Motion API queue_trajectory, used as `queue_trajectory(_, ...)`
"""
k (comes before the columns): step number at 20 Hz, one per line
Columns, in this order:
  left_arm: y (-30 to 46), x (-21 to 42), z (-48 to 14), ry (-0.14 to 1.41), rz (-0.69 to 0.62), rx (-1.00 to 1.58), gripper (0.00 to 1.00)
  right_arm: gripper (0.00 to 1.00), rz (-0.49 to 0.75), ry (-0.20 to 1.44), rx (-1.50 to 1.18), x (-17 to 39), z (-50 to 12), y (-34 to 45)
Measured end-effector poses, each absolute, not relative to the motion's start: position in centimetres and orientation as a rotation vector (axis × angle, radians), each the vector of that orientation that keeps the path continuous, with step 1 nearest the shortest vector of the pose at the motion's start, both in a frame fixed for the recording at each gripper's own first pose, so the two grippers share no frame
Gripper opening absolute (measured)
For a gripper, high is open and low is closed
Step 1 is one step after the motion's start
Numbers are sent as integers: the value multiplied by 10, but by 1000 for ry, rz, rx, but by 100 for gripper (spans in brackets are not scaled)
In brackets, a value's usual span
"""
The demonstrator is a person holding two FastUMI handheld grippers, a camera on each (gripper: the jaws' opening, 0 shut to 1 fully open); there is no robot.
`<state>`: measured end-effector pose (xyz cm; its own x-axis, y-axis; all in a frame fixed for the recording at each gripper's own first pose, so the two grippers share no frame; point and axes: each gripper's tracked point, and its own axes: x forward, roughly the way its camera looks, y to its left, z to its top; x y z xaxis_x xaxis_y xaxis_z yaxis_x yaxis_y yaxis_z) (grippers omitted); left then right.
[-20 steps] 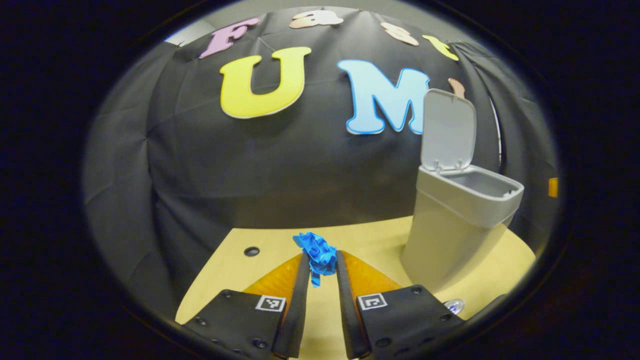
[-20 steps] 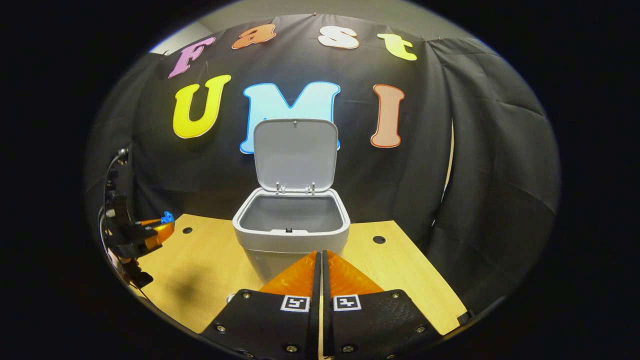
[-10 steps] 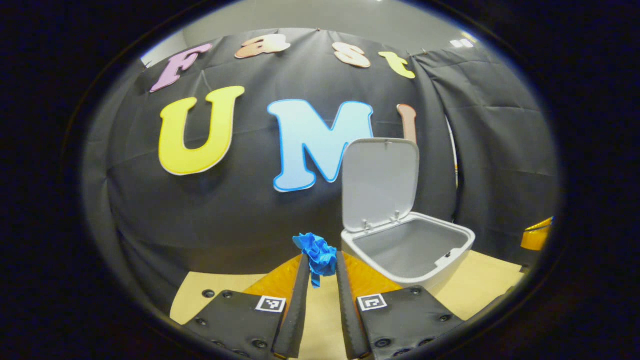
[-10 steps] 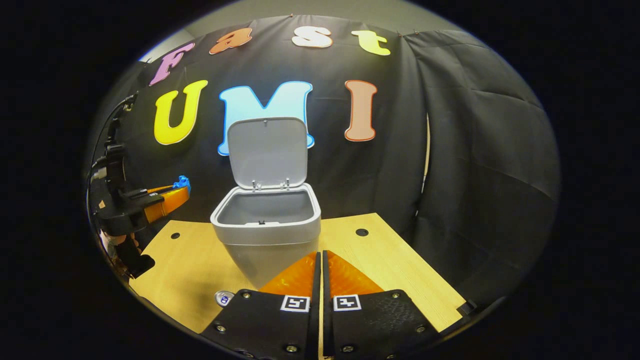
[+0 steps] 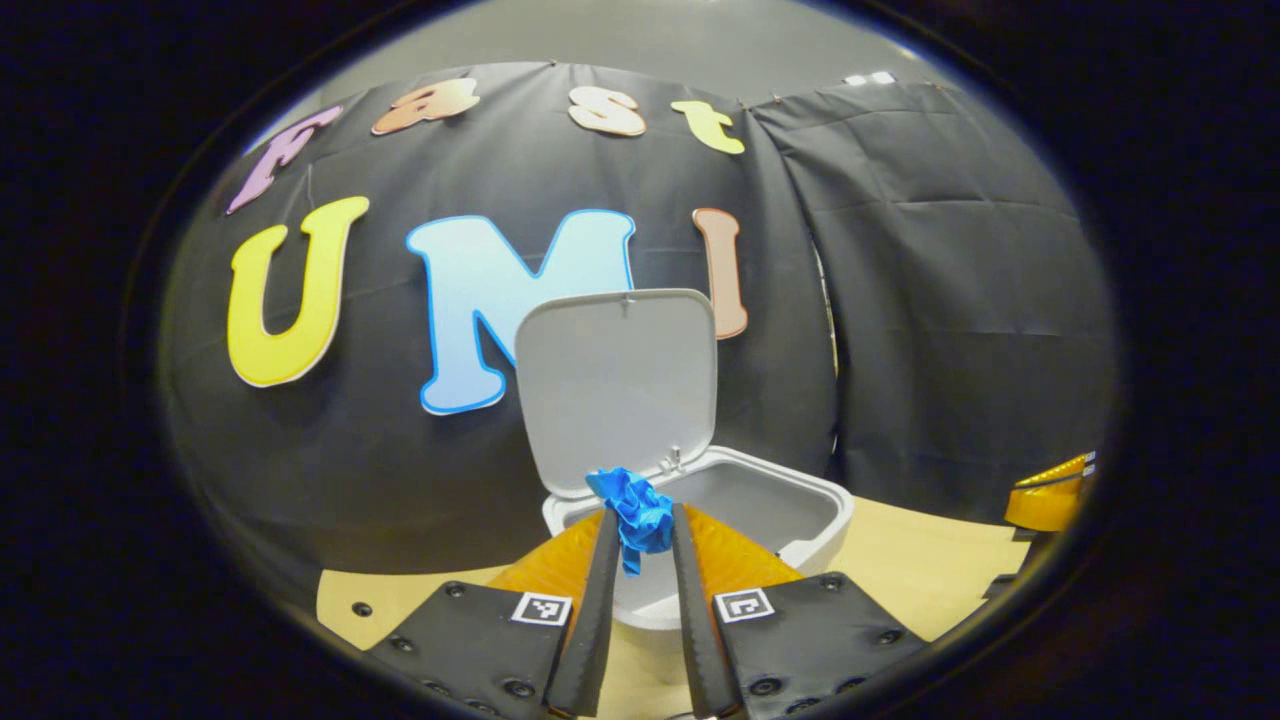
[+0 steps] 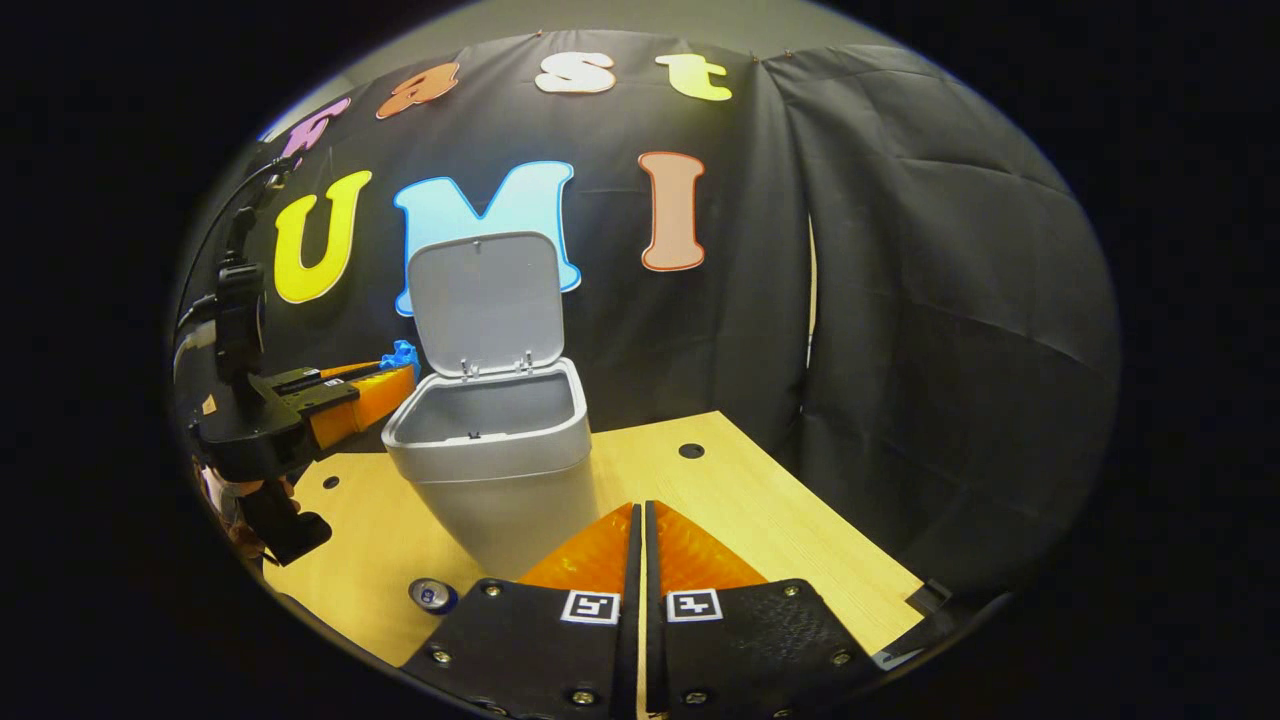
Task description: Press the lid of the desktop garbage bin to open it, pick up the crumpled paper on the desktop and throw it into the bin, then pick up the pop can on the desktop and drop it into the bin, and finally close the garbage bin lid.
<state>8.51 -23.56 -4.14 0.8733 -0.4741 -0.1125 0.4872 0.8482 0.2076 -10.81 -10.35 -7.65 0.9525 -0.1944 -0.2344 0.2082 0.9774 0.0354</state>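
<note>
We hold the blue crumpled paper (image 5: 632, 510) clamped between the tips of the left gripper (image 5: 640, 530), both fingers pressing on it. Just ahead of those tips and a little below them sits the desktop garbage bin (image 5: 800, 540), its lid (image 5: 618, 385) standing upright behind the opening. In the right gripper view the left gripper (image 6: 385, 385) reaches the bin's near rim (image 6: 480, 445) from the side, with the paper (image 6: 400, 353) just at the edge of the mouth, not yet clearly over the middle.

To do this drop well, we judge that the paper should travel a touch farther forward, so it hangs over the hollow and not over the rim, and only then should the fingers part. The paper is light and creased; it may cling to one finger, so a full opening looks wiser than a small one. We should keep clear of the raised lid, since a knock could tip it shut.

The right gripper (image 6: 640, 525) has its fingers closed together on nothing, with the bin ahead and to its left. The pop can (image 6: 432, 595) lies on its side low to that gripper's left, near the bin's foot, waiting for its turn.

The wooden desktop (image 6: 770, 520) is pale, with small round holes (image 6: 690, 450) ahead of the right gripper. Black cloth (image 6: 930, 330) hangs beyond and to the right.
</note>
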Motion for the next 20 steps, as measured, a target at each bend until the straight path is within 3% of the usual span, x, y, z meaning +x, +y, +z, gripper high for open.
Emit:
queue_trajectory(9, -256, 87, -52, 72, -551, 241, 38, 3, -234, 234, 80, -111, -79, -114)
queue_trajectory(10, -255, 87, -51, 71, -550, 242, 55, 3, -236, 234, 81, -111, -79, -115)
queue_trajectory(11, -255, 87, -51, 70, -549, 242, 48, 3, -237, 235, 81, -111, -80, -116)
queue_trajectory(15, -253, 88, -49, 66, -547, 231, 77, 3, -235, 236, 81, -111, -81, -116)
queue_trajectory(20, -244, 89, -45, 60, -513, 223, 71, 3, -224, 239, 83, -110, -82, -113)
